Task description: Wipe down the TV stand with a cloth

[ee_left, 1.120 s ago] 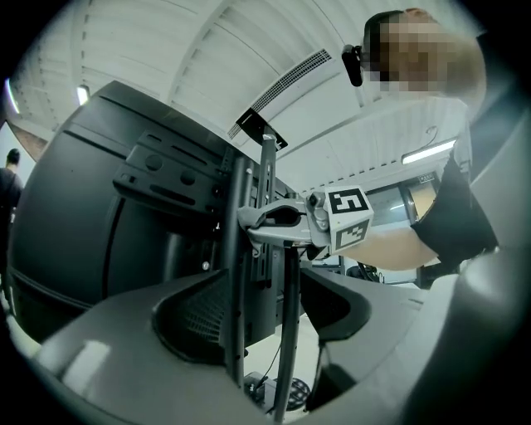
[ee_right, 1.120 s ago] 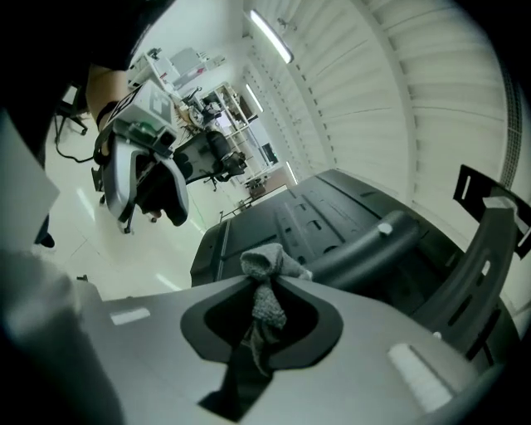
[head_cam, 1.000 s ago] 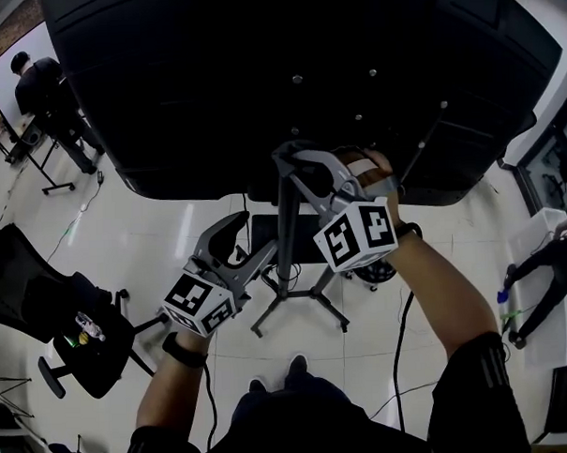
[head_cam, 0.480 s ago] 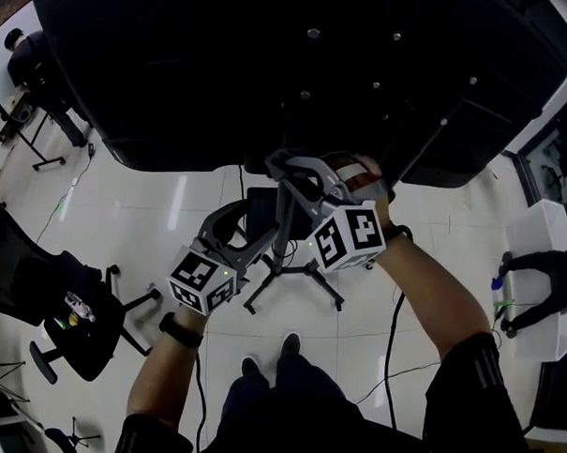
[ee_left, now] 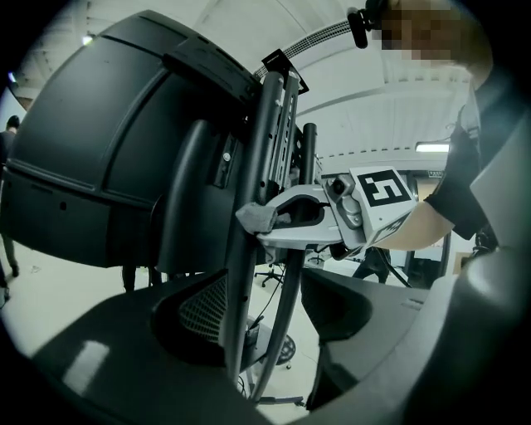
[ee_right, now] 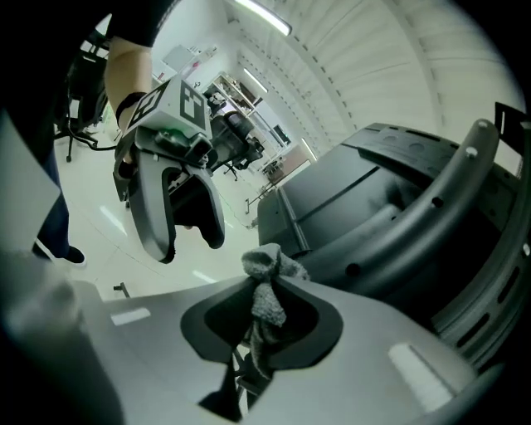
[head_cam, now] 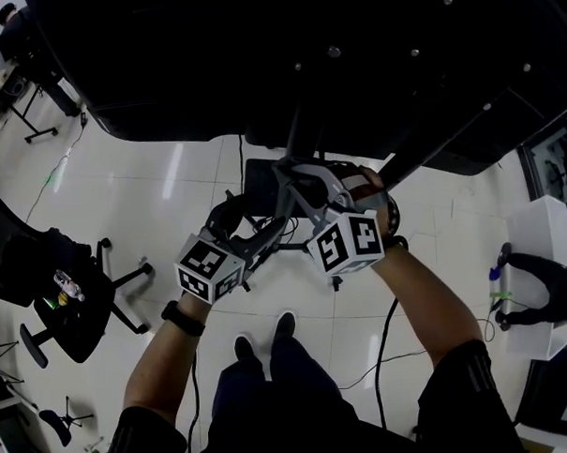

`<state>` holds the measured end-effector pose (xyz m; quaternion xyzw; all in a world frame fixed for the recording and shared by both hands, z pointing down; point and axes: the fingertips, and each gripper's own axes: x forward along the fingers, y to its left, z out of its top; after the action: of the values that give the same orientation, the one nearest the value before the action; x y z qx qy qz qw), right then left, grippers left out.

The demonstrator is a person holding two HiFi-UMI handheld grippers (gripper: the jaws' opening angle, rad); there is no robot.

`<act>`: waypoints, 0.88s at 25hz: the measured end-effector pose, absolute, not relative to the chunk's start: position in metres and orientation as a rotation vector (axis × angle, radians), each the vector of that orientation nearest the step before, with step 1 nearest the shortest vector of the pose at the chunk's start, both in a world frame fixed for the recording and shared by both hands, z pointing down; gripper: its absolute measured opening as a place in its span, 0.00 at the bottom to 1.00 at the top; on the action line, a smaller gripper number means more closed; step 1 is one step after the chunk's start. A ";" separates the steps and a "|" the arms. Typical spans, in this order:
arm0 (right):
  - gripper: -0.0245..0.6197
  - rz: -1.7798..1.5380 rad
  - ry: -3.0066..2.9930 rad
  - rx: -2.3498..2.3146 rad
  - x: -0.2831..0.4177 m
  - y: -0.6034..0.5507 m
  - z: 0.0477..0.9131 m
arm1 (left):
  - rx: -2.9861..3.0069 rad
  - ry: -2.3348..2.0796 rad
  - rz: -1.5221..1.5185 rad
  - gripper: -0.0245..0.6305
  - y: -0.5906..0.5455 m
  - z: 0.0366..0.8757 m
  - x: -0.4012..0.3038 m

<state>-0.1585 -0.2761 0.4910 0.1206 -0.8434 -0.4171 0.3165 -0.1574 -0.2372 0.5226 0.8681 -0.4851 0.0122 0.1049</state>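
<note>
TV stand (ee_left: 265,141): its black upright runs up through the gap of the left tongs (ee_left: 270,290), which are spread wide, jaws on either side of it. A thinner second tube also passes through the gap. I can't tell if either jaw touches the metal.

Right tongs (head_cam: 295,178) are clamped on a grey cloth (ee_right: 267,286), a bunched wad sticking out past the tips. In the left gripper view the wad sits against the upright, higher up than the left tongs and just under the TV.

The two grippers are near each other, left lower, right higher, both at the pole below the screen.

The black TV back (head_cam: 258,62) fills the top of the head view and hangs over both grippers. The stand's foot is mostly hidden behind them.

White tiled floor (head_cam: 169,179) lies below, with a black office chair (head_cam: 66,301) well off to the left. A dark cable (head_cam: 382,343) trails on the tiles by the person's shoes (head_cam: 260,339). Another person (head_cam: 539,285) is at the right edge.
</note>
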 end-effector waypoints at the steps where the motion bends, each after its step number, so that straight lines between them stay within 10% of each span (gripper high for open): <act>1: 0.11 -1.082 -2.217 0.311 -0.157 -0.278 0.504 | 2.558 -1.427 0.046 0.49 -0.239 0.530 -0.156; 22: 0.10 -0.805 -2.177 0.236 -0.146 -0.279 0.739 | 2.329 -1.329 0.129 0.51 -0.243 0.717 -0.159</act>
<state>-0.1458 -0.2788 0.7386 0.0931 -0.8579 -0.3173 0.3933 -0.1587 -0.2425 0.7172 0.8449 -0.4823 0.0470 0.2266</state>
